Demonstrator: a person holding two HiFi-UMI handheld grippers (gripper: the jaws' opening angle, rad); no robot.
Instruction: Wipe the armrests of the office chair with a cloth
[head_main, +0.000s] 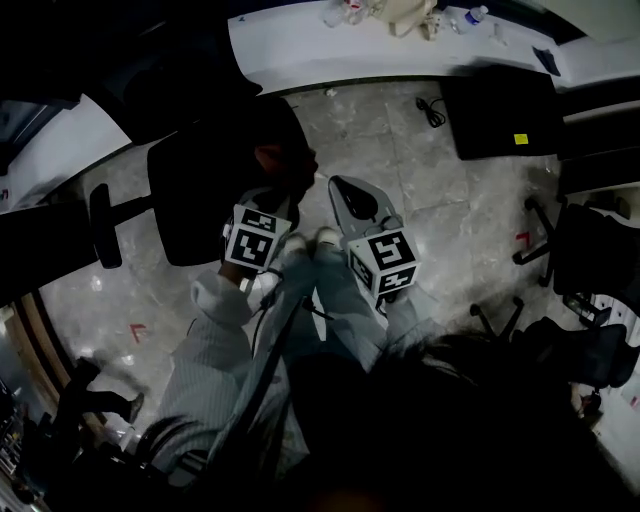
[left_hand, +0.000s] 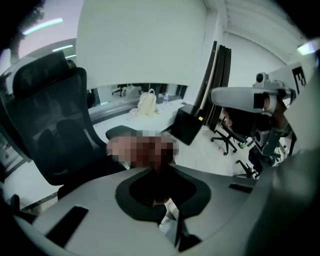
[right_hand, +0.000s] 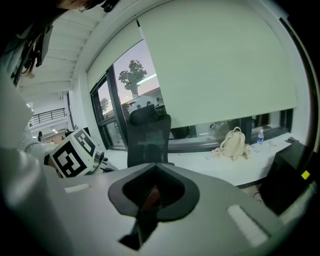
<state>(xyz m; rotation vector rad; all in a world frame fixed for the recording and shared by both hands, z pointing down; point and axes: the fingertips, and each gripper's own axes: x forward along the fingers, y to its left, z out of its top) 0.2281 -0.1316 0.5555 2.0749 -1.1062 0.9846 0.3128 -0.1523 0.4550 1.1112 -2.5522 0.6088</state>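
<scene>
Spreading under the office chair (head_main: 200, 215), the floor (head_main: 430, 190) seems marbled.

the office chair (left_hand: 50, 130) is black, its back a fine dark mesh. the marker cubes (head_main: 258, 240) carry black squares on white. the floor (head_main: 440, 180) is grey, veined like marble, with small red marks (head_main: 137, 331). the desk (head_main: 300, 45) is white. a black box (head_main: 495, 105) bears a yellow sticker (head_main: 520, 138). the backpack (right_hand: 234, 142) is cream, the roller blind (right_hand: 215, 65) a plain pale white, and the person's sleeve (head_main: 215, 350) pale grey.
</scene>
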